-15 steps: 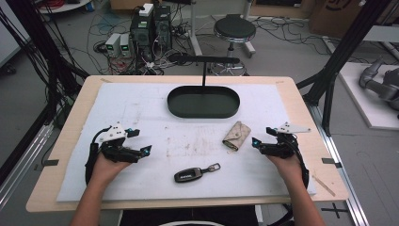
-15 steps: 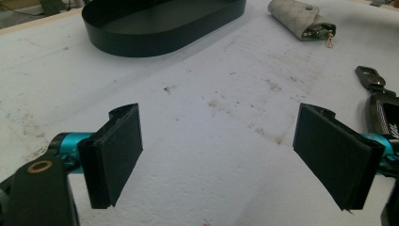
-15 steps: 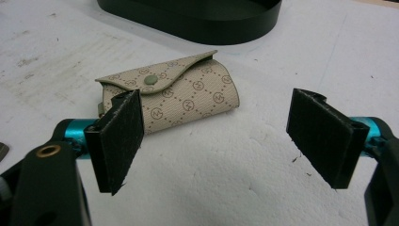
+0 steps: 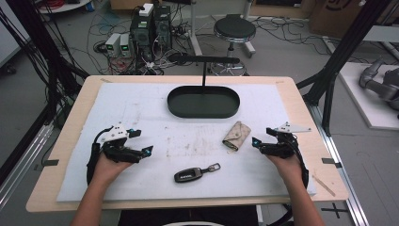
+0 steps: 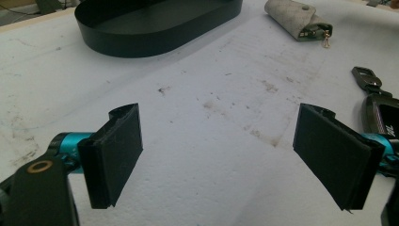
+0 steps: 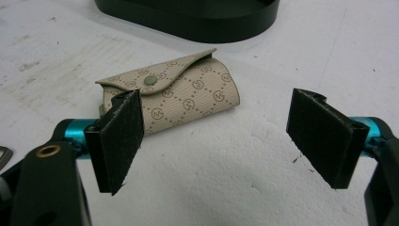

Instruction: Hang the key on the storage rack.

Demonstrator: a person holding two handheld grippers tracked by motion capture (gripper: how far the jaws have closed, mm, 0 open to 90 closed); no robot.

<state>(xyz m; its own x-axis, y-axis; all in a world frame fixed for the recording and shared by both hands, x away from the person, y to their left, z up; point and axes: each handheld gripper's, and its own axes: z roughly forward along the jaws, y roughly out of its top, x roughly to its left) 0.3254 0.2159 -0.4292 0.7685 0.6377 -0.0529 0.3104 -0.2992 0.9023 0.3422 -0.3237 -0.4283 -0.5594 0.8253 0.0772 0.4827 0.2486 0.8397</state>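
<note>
Both grippers rest on the white mat with jaws spread wide and nothing between them. Right gripper lies just right of the pouch, pointing at it, which suits a grab; in the right gripper view the pouch sits just beyond the left pad, flap snapped shut, so the jaws would need to shift over to straddle it. Left gripper lies well left of the pouch, angled toward the key fob, which lies near the pouch's front-left. Behind the pouch stands the black tray, probably the drop spot, though I can't be sure. Forearms come in low, wrists level, hands wrapped around the handles.
</note>
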